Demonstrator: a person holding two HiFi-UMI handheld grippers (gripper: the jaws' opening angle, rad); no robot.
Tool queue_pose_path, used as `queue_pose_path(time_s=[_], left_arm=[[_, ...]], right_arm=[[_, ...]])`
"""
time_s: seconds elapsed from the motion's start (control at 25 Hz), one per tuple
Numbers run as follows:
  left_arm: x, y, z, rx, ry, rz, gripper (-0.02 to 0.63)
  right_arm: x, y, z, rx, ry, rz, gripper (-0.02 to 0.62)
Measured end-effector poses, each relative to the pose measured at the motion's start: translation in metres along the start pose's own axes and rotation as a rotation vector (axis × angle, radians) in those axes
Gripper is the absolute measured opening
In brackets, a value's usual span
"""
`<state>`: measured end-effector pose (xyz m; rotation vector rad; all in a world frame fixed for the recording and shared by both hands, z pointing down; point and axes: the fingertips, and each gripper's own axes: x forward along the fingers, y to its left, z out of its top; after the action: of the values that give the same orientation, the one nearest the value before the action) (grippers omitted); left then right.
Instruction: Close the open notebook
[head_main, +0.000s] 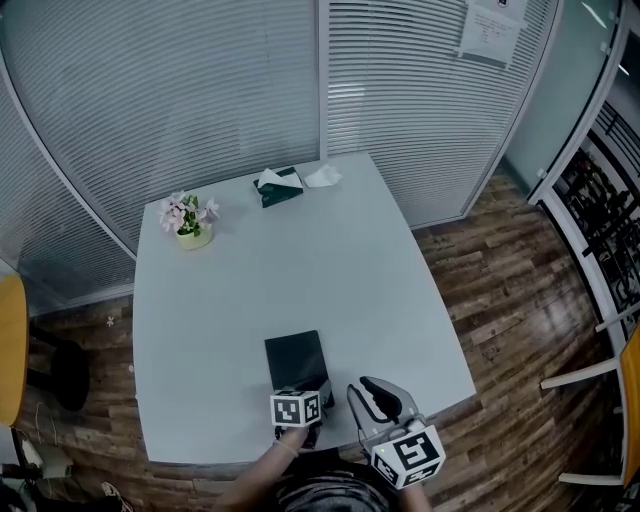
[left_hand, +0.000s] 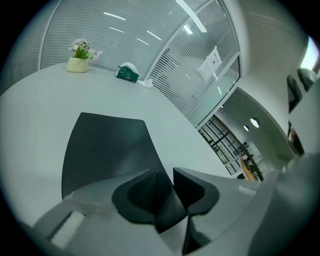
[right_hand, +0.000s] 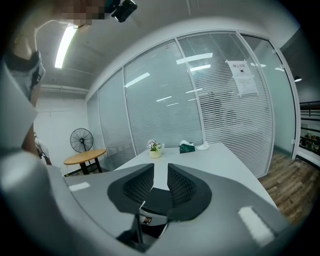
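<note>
We see the white worktop (head_main: 330, 260) spreading under both pairs of jaws and far ahead of them; the dark notebook (head_main: 296, 358) lies flat on it, already closed, with its cover facing up; it is directly ahead of the left jaws, its near edge running under their tips, and it is to the left of the right jaws. The left gripper (left_hand: 169, 175) tilts down over that near edge; its jaws are released, standing a little apart, with nothing pressed between the pads; whether the tips touch the cover we cannot tell. The right gripper (right_hand: 160, 172) is held just beside it, over the front edge of the worktop, and points more level; its jaws are released too, and only bare worktop shows through the gap. Far ahead of both jaws, near the back edge, stands a green tissue box (head_main: 280, 186); to the left of it is a small pot of pink flowers (head_main: 192, 222); a white tissue (head_main: 322, 177) lies just right of the box.
</note>
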<state>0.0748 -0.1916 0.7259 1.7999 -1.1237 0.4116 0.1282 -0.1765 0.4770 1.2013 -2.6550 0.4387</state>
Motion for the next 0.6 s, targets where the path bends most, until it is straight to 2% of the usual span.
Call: queue_pose_path(time_s=[0.28,0.6], left_arm=[[-0.021,-0.003,0.009,0.024,-0.052,-0.021,0.120],[-0.076,-0.022,0.041,0.078,-0.204,-0.046,0.115]], right_arm=[[0.010,0.005,0.000,-0.016,0.009,0.030,0.086],[0.020,0.020,-0.002,-0.044,0.021,0.087,0.086]])
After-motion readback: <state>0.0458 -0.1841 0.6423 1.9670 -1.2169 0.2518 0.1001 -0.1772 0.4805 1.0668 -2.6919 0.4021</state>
